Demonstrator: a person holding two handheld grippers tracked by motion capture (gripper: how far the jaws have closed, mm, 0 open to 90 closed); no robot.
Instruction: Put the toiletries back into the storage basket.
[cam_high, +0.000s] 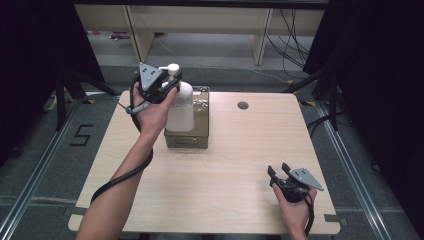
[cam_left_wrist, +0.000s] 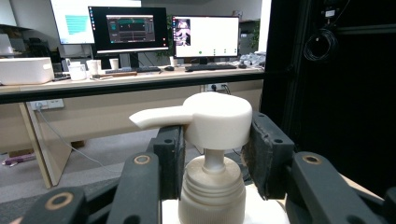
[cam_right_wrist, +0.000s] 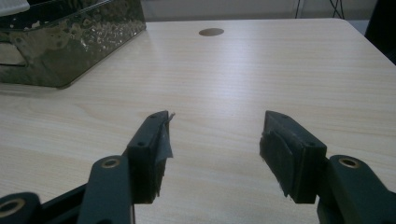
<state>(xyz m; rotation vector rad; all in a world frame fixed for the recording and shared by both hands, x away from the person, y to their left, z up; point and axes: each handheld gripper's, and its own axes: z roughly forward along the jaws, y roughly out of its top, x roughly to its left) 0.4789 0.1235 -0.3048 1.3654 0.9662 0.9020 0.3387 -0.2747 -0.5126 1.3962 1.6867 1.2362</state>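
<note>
Here the left gripper (cam_high: 167, 86) has its two black jaws pressed on the neck of a white plastic pump bottle (cam_high: 180, 107), just under the round pump head (cam_left_wrist: 217, 119) with its long spout. The bottle stands upright in a dark see-through plastic box (cam_high: 200, 136) near the far left part of the pale wooden table (cam_high: 240, 165). I cannot tell if the bottle's bottom touches the box floor.

The bottle looks stiff and smooth, so it could slip if grabbed around its wide belly. The thin neck under the pump head is a good place to hold, because the head sits like a little shelf above the jaws. If it is full of soap it will feel heavy and may swing.

The right gripper (cam_high: 280, 172) rests low near the right front corner of the table, jaws spread wide, holding nothing
</note>
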